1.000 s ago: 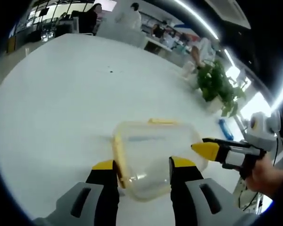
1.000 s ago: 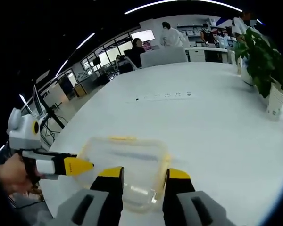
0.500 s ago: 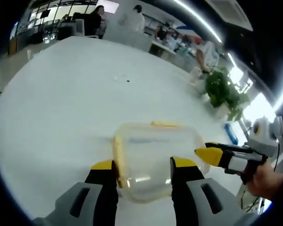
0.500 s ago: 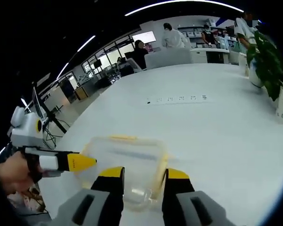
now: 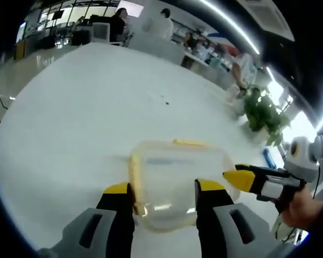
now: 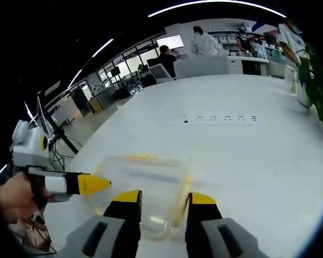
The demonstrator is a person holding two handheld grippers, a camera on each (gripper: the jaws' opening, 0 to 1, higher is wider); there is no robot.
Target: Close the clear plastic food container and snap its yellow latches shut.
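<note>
The clear plastic container [image 5: 177,172] with its lid on lies on the white table [image 5: 86,118]. One yellow latch [image 5: 188,143] shows on its far side and a yellow edge [image 5: 133,180] on its left. My left gripper [image 5: 164,188] is open, and its yellow-tipped jaws straddle the container's near part. From the right, my right gripper [image 5: 238,179] reaches the container's end. In the right gripper view, the right gripper [image 6: 161,198] is open over the container's [image 6: 145,180] near edge. There the left gripper [image 6: 94,184] touches its left end. I cannot tell whether the latches are snapped.
A potted plant [image 5: 264,115] and a blue object [image 5: 267,158] stand near the table's right edge. An outlet strip [image 6: 220,118] is set into the table's middle. People and desks are far behind the table. A hand [image 5: 299,207] holds the right gripper.
In both views the table marks, plant and outlet strip have slid to the right. The container and both grippers keep the same places relative to each other.
</note>
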